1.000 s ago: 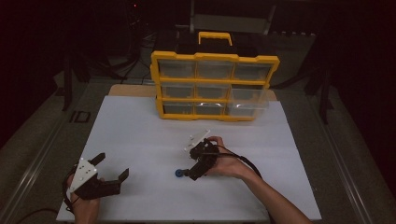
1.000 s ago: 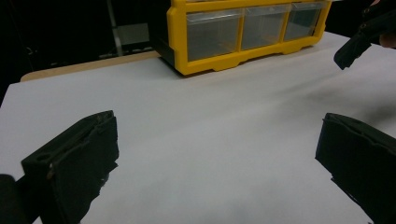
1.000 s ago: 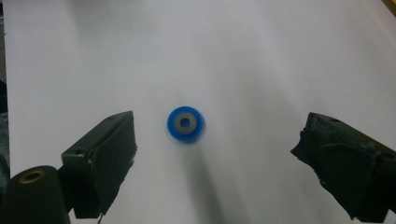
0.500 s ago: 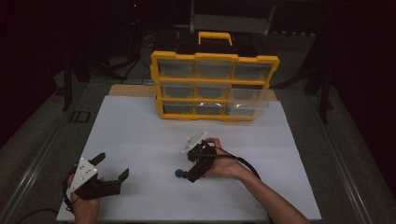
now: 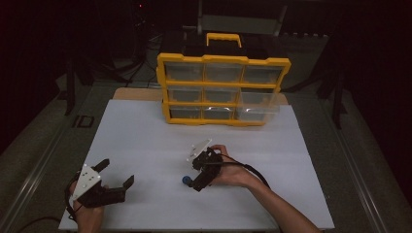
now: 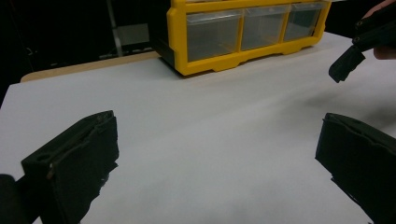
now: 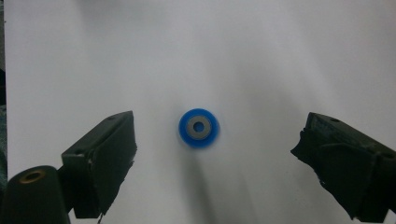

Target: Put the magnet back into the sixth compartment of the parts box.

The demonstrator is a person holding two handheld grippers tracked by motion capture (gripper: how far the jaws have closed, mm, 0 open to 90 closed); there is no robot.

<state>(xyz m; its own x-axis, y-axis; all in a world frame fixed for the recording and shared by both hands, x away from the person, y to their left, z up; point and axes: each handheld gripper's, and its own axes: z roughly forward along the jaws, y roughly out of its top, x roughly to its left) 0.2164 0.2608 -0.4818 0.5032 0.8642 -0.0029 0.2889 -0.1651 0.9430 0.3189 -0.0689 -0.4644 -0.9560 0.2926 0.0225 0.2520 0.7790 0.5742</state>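
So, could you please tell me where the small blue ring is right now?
The small blue ring lies on the white table, centred between the right gripper's open jaws, well in front of the yellow drawer organizer.

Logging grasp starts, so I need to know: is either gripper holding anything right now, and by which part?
Nothing is held. The right gripper is open, its jaws apart either side of the blue ring, not touching it. The left gripper is open over bare table.

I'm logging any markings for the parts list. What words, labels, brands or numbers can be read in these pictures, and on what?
None can be read.
Yellow drawer organizer: no label or brand legible on its frame or clear drawers.
Blue round part: plain blue with a grey centre ring, no marking.
Right gripper and left gripper: black jaws, no text.
White table sheet: unprinted.
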